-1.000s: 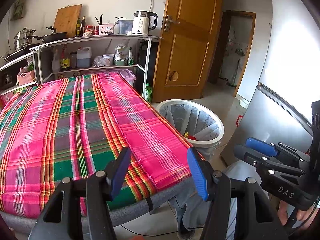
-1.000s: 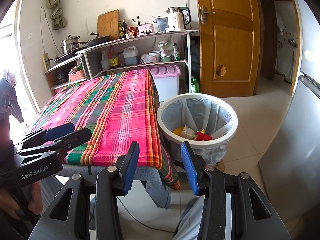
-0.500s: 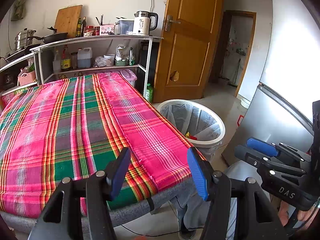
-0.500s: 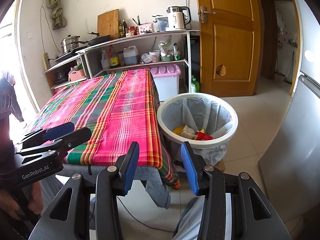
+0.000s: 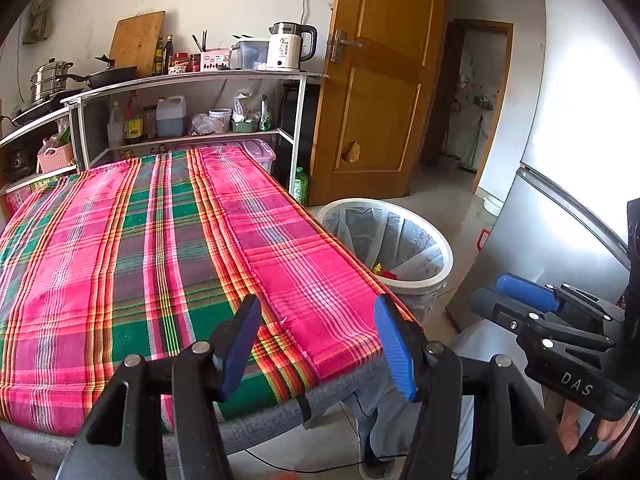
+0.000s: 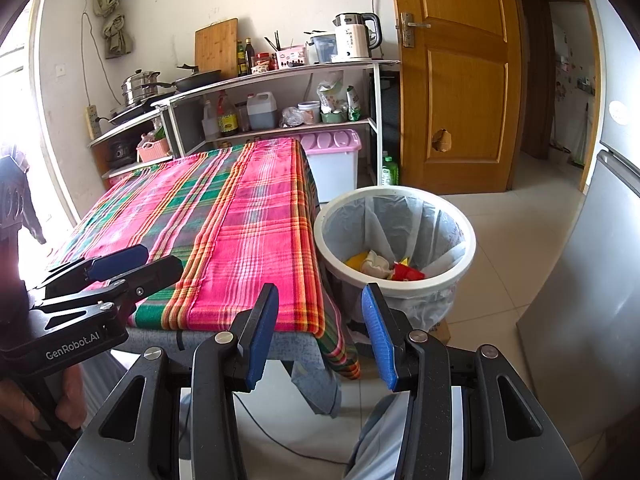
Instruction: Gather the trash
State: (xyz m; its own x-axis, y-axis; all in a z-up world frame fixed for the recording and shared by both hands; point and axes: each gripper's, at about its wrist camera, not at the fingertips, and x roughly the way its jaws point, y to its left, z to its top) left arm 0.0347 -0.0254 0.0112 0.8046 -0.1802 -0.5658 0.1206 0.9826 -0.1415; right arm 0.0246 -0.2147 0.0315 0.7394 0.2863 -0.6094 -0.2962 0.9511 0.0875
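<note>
A white trash bin point(image 6: 394, 236) with a clear liner stands on the floor right of the table; inside lie yellow, white and red scraps point(image 6: 386, 266). It also shows in the left wrist view point(image 5: 390, 240). My left gripper point(image 5: 318, 344) is open and empty over the table's near edge. My right gripper point(image 6: 320, 330) is open and empty, held before the table's near right corner, short of the bin. Each gripper shows in the other's view: the right one point(image 5: 524, 300) and the left one point(image 6: 116, 268). The plaid tablecloth point(image 5: 140, 248) carries no trash.
A shelf unit point(image 6: 280, 96) with pots, bottles and a kettle stands behind the table. A pink-lidded storage box point(image 6: 334, 160) sits under it. A wooden door point(image 6: 456, 80) is at the back, a grey fridge point(image 6: 600, 280) on the right.
</note>
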